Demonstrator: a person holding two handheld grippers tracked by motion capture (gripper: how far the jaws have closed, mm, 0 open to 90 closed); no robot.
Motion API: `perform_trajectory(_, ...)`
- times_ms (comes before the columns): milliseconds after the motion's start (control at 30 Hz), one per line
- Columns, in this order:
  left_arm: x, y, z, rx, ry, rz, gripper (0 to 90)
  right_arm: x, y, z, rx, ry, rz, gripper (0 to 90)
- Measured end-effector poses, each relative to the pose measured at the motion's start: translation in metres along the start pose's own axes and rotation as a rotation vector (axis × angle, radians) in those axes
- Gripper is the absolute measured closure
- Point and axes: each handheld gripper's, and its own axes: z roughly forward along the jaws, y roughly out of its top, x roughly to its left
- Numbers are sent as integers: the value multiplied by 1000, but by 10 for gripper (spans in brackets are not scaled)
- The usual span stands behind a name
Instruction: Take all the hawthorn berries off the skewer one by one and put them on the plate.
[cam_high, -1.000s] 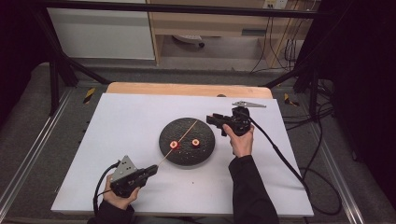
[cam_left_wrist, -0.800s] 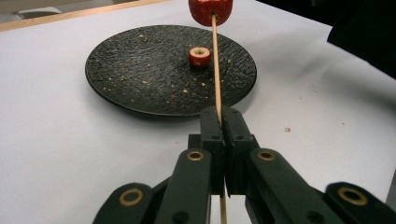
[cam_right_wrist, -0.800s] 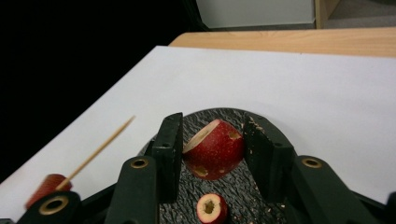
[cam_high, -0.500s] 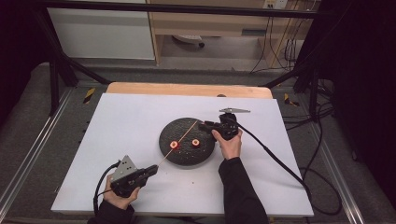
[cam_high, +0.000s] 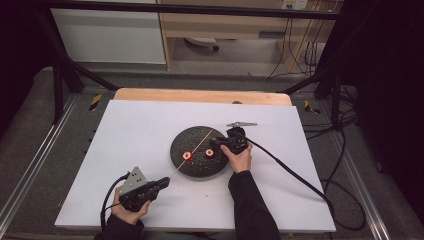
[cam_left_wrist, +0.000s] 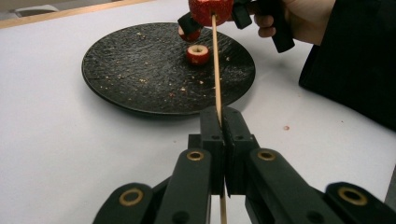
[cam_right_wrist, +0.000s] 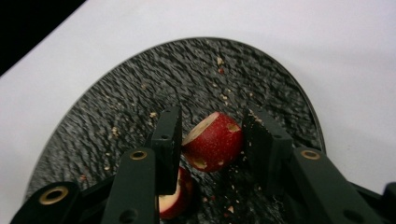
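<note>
White sheeting covers the surface, and a dark round plate sits near the middle of the high view. At lower left, the left gripper has its fingers shut tight on a thin wooden skewer, which slants up and right across the plate. In the left gripper view one red fruit piece is already threaded near the skewer's far end, at the top of the frame, and another cored piece lies on the plate.

The right gripper, just right of the plate's centre, holds a red fruit chunk between its fingers; the right gripper view shows the fingers pressed on its sides, with a further piece below at the bottom of the frame.

Judging by looks, the chunk is light, moist and slippery on the skin, and it bruises easily, so a gentle hold across the skinned sides suits it. The skewer is stiff but slender and would snap if bent; holding near its lower end leaves the tip free.
</note>
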Motion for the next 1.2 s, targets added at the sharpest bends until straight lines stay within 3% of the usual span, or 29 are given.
perform_trajectory(200,0,0,0,1,0,1,880,0,-2,2,17,-14,-10,555)
perform_trajectory(367,0,0,0,-1,1,0,879,4,3,-11,-3,-8,-39,461)
perform_trajectory(533,0,0,1,2,2,3,879,15,8,-31,-34,17,-65,311)
perform_trajectory(733,-1,0,1,3,3,1,879,32,6,-55,-38,83,-96,104)
perform_trajectory(1200,-3,0,5,10,3,6,879,60,-14,-70,-50,172,-111,48)
